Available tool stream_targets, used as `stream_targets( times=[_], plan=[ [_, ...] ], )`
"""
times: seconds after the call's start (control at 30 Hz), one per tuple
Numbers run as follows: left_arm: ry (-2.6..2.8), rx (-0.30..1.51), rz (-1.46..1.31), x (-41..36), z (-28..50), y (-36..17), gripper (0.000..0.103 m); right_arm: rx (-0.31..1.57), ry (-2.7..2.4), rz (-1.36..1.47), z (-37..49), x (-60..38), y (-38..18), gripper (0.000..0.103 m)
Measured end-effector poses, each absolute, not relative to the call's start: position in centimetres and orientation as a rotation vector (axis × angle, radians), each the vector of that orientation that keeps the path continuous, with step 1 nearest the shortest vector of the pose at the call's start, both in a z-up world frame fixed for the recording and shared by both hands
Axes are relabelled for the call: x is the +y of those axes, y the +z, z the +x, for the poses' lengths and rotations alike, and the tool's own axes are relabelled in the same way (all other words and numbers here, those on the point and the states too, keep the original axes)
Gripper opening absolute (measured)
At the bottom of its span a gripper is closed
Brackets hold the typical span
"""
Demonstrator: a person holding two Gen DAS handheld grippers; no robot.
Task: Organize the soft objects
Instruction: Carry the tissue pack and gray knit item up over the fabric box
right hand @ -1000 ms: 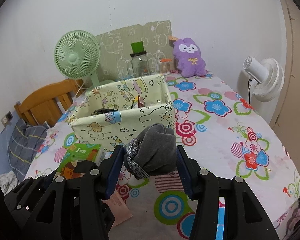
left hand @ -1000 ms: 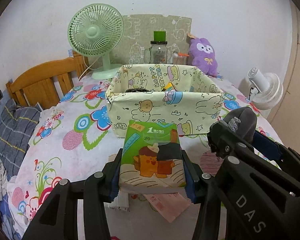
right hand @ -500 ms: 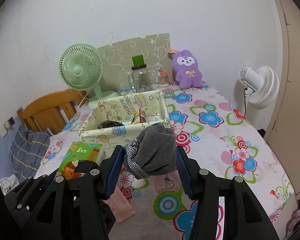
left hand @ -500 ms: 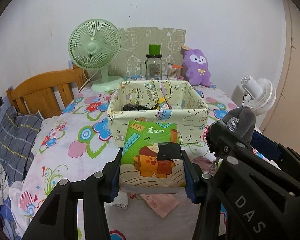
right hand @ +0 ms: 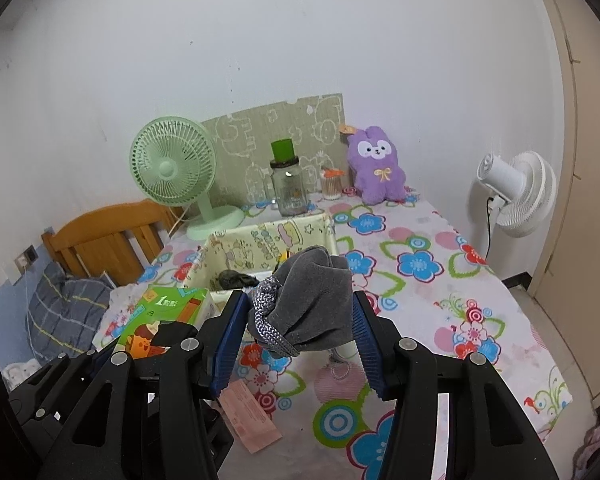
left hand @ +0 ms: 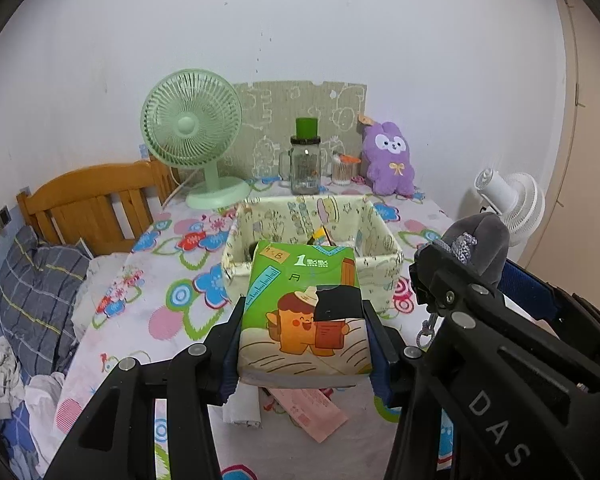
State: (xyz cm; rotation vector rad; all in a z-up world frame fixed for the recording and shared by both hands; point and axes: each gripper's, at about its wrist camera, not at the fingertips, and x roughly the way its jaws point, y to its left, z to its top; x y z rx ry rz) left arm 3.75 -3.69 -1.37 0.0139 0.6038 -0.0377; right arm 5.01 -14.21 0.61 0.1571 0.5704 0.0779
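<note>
Left hand-held gripper (left hand: 304,344): clamped on a green tissue pack (left hand: 305,308), lifted above the desk (left hand: 156,320), in front of the fabric basket (left hand: 384,240). Right hand-held gripper (right hand: 296,320): closed around a bunched grey pouch (right hand: 314,300) with a braided cord (right hand: 266,312), also held above the desk, just short of the same basket (right hand: 236,248).

Tissue pack: light, plastic-wrapped, likely a bit slippery; yields under squeeze, so best taken across the two long sides near the middle, as here. Too hard a pinch risks crushing the contents.

Pouch: limp, soft cloth, no shape of its own; best gripped through the thickest fold. Small ring dangling below on a cord, apt to snag the basket rim on the way in.

Basket: soft-walled, already holding something dark and a few other items, hard to identify from either view. Walls may fold if bumped.

Pink slip of paper (right hand: 250,412) lying flat on the desk beneath both grippers.
</note>
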Motion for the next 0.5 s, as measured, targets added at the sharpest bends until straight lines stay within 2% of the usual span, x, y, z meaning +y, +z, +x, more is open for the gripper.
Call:
stream_targets(
  times=[0.5],
  plan=[
    [-0.074,0.572,0.015,-3.7,4.8,0.7,0.053,0.535,0.050,0.161,5.6,-14.4,2.9,0.056]
  ],
)
